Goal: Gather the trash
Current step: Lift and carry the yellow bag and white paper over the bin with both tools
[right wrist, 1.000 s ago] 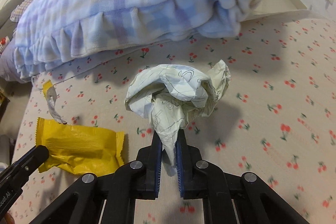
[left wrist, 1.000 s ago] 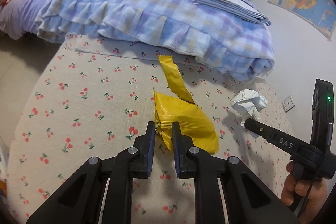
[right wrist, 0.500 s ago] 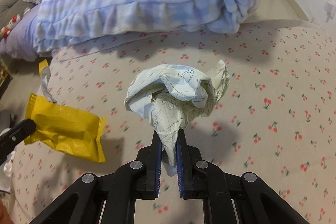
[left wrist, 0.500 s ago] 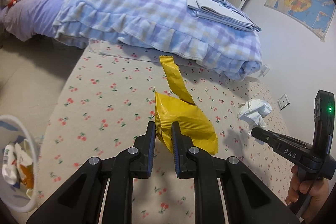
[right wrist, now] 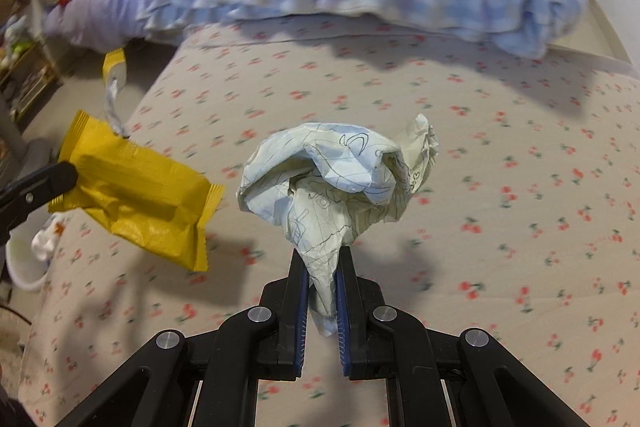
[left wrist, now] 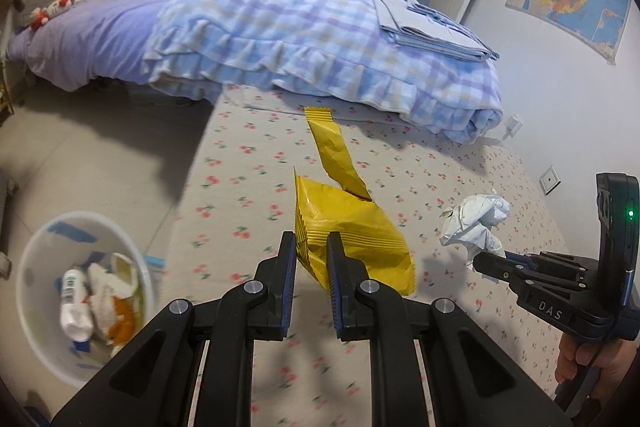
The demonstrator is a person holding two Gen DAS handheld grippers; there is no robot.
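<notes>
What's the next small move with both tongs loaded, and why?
Probably carry the left tongs over the white bin at lower left: they grip the yellow wrapper, the right tongs grip the crumpled paper, and the bin already holds trash.

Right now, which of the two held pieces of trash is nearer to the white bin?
The yellow wrapper in the left gripper; the crumpled paper hangs farther from the white bin.

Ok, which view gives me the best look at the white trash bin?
The left wrist view. The white bin sits at lower left on the floor, open top toward the camera, with trash inside, though motion-blurred. The right wrist view catches only a white sliver of it at the left edge, behind the yellow wrapper.
</notes>
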